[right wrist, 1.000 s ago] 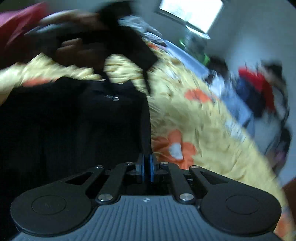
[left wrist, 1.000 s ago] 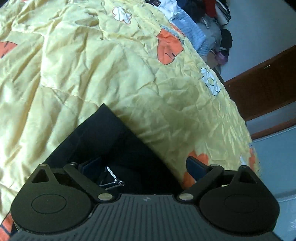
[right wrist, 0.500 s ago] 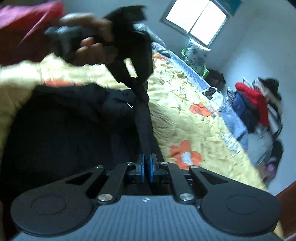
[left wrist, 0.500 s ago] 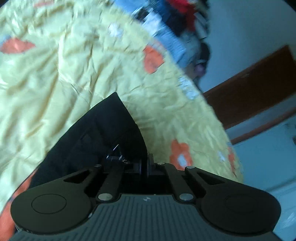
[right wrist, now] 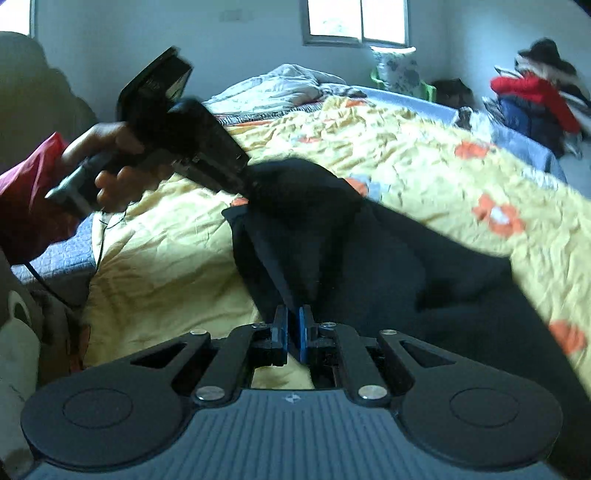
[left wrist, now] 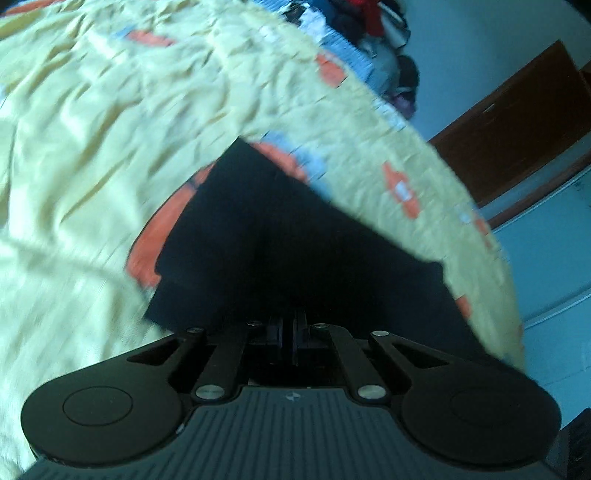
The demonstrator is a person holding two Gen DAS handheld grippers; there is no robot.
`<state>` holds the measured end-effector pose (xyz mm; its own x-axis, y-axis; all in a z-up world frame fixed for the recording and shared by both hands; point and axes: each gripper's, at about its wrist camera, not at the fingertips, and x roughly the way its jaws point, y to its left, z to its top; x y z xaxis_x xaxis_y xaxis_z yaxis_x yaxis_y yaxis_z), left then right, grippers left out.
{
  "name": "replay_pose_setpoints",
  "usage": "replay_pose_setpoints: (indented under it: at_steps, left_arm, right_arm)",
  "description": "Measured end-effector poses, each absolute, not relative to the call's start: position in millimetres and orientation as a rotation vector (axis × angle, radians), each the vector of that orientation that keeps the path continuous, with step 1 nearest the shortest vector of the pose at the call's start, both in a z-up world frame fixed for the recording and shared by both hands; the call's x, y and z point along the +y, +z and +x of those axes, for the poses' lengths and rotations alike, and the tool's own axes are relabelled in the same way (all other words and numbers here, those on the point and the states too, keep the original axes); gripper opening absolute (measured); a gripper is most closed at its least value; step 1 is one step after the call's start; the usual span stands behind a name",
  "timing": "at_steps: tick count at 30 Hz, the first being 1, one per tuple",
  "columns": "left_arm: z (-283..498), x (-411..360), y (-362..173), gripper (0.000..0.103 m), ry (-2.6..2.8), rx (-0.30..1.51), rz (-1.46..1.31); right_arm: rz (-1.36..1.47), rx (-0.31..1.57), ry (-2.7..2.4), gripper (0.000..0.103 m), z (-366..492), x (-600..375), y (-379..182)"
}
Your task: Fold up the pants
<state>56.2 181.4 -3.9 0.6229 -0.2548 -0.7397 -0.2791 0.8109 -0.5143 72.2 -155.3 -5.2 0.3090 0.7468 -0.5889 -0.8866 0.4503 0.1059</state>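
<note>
Black pants (right wrist: pixel 388 266) lie on a yellow flowered bedspread (right wrist: pixel 443 173). My right gripper (right wrist: pixel 292 325) is shut on an edge of the pants, which runs taut away from its blue pads. My left gripper (left wrist: pixel 289 325) is shut on another part of the black pants (left wrist: pixel 280 229), held above the bedspread (left wrist: pixel 92 147). In the right wrist view the left gripper (right wrist: pixel 255 184) shows at upper left, held by a hand, with pants fabric bunched at its tip. The fabric is lifted between both grippers.
A pile of clothes (right wrist: pixel 535 99) lies past the far end of the bed. A crumpled white blanket (right wrist: pixel 280 85) is at the head, under a window (right wrist: pixel 358 18). A brown wooden door (left wrist: pixel 517 122) stands to the right. A grey quilt edge (right wrist: pixel 55 254) hangs at left.
My left gripper shut on the pants and lifted them. Both grippers have swung round with the fabric; the right view now looks along the bed.
</note>
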Motion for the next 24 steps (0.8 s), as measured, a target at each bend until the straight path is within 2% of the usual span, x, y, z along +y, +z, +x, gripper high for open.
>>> replay_pose_setpoints:
  at_steps: [3, 9, 11, 14, 15, 18, 21, 24]
  left_arm:
    - [51.2, 179.9, -15.8, 0.005, 0.034, 0.903, -0.623]
    - [38.6, 167.8, -3.9, 0.009, 0.056, 0.875, -0.499]
    - [32.6, 167.4, 0.0, 0.013, 0.066, 0.875, -0.486]
    - [25.4, 163.1, 11.3, 0.027, 0.1, 0.871, -0.436]
    - [23.2, 160.3, 17.4, 0.029, 0.123, 0.863, -0.404]
    - [10.5, 148.9, 41.1, 0.028, 0.22, 0.752, -0.308]
    - [3.3, 134.8, 63.4, 0.03, 0.235, 0.637, -0.242]
    - [21.3, 109.8, 67.2, 0.052, 0.069, 0.662, -0.225]
  right_arm:
    - [-0.256, 0.638, 1.074, 0.006, 73.0, -155.0, -17.0]
    - [-0.229, 0.677, 1.043, 0.009, 62.8, -150.0, -23.6]
    - [-0.228, 0.631, 1.042, 0.01, 54.3, -157.4, -14.3]
    - [-0.1, 0.571, 0.953, 0.01, 52.5, -184.3, -5.7]
    - [-0.067, 0.583, 0.904, 0.011, 55.6, -192.7, -8.4]
    - [-0.096, 0.723, 0.795, 0.011, 57.4, -203.3, -29.2]
    - [0.017, 0.667, 0.819, 0.012, 39.6, -237.4, -22.0]
    - [0.21, 0.569, 0.619, 0.013, 35.4, -305.6, -8.1]
